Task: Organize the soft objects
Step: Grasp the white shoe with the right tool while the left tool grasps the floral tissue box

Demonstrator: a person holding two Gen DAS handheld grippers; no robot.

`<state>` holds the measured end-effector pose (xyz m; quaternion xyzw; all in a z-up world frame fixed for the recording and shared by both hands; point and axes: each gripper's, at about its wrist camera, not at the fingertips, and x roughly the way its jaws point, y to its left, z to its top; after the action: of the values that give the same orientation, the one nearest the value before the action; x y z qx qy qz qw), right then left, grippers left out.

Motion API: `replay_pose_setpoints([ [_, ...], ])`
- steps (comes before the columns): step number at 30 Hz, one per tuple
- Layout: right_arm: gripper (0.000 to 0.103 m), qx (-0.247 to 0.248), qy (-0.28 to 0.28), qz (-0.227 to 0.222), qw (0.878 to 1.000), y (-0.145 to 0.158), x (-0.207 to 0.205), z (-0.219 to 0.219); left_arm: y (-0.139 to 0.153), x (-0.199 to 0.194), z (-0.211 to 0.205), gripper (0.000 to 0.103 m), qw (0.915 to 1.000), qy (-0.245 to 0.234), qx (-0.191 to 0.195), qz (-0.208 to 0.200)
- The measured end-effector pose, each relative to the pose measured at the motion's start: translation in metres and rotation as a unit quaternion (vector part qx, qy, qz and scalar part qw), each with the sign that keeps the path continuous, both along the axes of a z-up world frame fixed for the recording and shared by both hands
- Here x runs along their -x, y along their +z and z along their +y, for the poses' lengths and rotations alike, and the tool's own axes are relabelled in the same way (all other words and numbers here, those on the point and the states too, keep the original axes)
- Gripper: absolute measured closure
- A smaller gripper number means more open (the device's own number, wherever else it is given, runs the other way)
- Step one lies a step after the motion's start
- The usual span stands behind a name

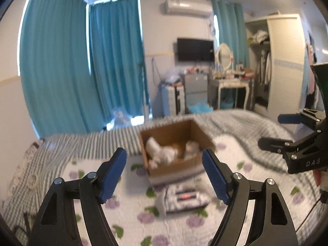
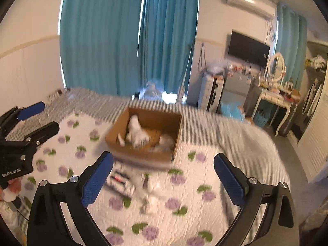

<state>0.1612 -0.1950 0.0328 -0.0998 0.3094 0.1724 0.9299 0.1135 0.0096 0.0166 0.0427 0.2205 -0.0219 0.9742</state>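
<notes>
Left gripper: blue-padded fingers spread wide apart, nothing between them. Right gripper: fingers likewise spread, holding nothing. Both hover above the bed.

Readable writing — "DAS" on the right gripper body as seen from the left wrist; "GenRobot.AI" on the left gripper body as seen from the right wrist.

Cardboard box sits open on the bed ahead of both grippers, white soft objects inside. A striped folded item lies on the floral quilt just in front of the box — blurred.

Room: teal curtains, wall TV, air conditioner, dressing table with oval mirror, open wardrobe.
</notes>
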Motion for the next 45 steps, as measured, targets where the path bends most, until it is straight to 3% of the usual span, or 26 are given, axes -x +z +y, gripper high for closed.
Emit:
replay_pose_setpoints([
  [5,0.004,0.005,-0.001,0.077,0.997,-0.079,-0.020,0.001,-0.062,-0.010,-0.006,0.025,0.9984,0.015,0.019,0.051],
  [10,0.007,0.022,-0.004,0.139,0.990,-0.151,-0.046,0.004,-0.115,-0.036,-0.011,0.025,0.9906,0.023,0.038,0.129],
  [15,0.021,0.025,0.007,0.189,0.982,-0.201,-0.069,0.013,-0.161,-0.051,-0.013,0.025,0.9825,0.021,0.054,0.177],
  [19,0.042,0.019,0.008,0.228,0.974,-0.224,-0.084,0.016,-0.184,-0.058,-0.010,0.025,0.9778,0.013,0.063,0.200],
  [23,0.066,0.004,0.004,0.229,0.973,-0.224,-0.086,0.009,-0.195,-0.060,-0.009,0.025,0.9767,0.000,0.053,0.208],
  [24,0.068,0.000,0.004,0.227,0.974,-0.222,-0.085,0.008,-0.194,-0.059,-0.009,0.025,0.9773,-0.003,0.048,0.206],
  [28,0.068,-0.004,0.003,0.215,0.977,-0.214,-0.079,0.004,-0.191,-0.066,-0.009,0.025,0.9759,-0.041,0.033,0.212],
  [32,0.068,-0.007,0.002,0.204,0.979,-0.206,-0.074,-0.002,-0.195,-0.079,-0.016,0.025,0.9756,-0.062,-0.017,0.210],
  [35,0.068,-0.008,0.001,0.201,0.980,-0.205,-0.073,0.002,-0.197,-0.087,-0.021,0.025,0.9745,-0.088,-0.019,0.206],
  [41,0.068,-0.005,0.000,0.207,0.978,-0.209,-0.074,0.002,-0.209,-0.104,-0.038,0.025,0.9730,-0.113,-0.064,0.191],
  [45,0.068,-0.007,-0.001,0.209,0.978,-0.209,-0.074,0.001,-0.207,-0.106,-0.033,0.026,0.9736,-0.123,-0.050,0.186],
])
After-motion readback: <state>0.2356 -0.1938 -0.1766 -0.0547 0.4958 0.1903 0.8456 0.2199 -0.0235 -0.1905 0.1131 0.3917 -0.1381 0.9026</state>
